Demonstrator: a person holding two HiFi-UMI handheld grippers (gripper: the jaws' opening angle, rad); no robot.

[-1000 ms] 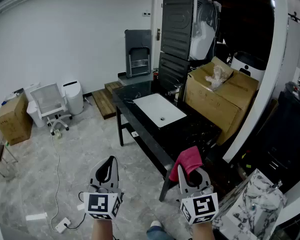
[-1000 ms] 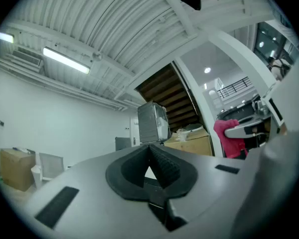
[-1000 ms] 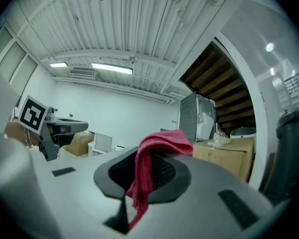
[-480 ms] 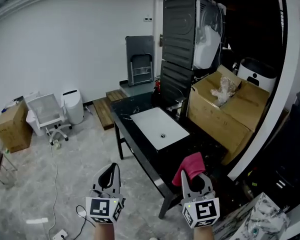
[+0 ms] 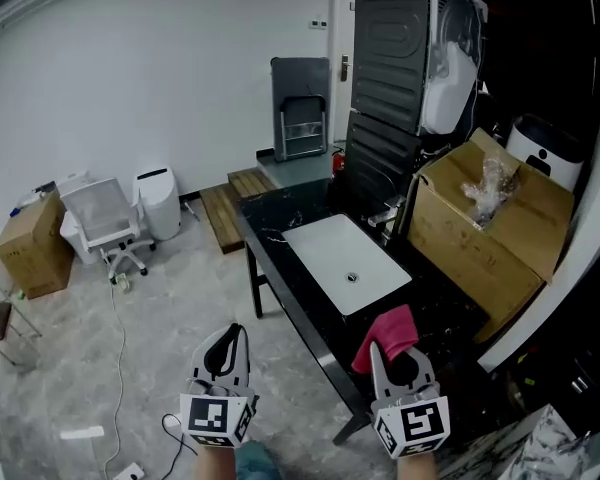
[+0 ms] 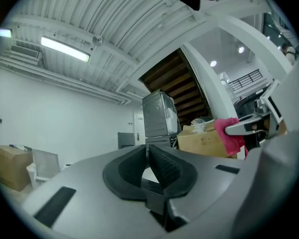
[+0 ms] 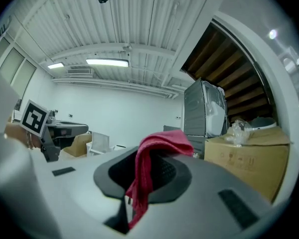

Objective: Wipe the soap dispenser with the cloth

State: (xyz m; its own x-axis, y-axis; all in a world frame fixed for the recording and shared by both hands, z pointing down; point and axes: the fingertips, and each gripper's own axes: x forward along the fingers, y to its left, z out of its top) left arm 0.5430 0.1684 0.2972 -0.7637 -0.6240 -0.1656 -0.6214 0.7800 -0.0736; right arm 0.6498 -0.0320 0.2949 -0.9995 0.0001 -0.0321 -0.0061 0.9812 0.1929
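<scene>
The desk (image 5: 280,273) with its sink (image 5: 346,262) lies ahead. I cannot spot the dispenser, so this reads as the approach. The right gripper (image 5: 392,356) clamps the cloth (image 5: 386,326) in its fingers. The left gripper (image 5: 230,340) is clenched, empty. Next: locate the dispenser and bring the cloth to it.

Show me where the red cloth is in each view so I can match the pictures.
Head view: red cloth at lower right, clamped in the right gripper.
Left gripper view: right of centre, overlapping the cardboard box.
Right gripper view: centre, draped down between the fingers.
Shared landmark: the cardboard box, at right in the head view and at far right in the right gripper view.
</scene>
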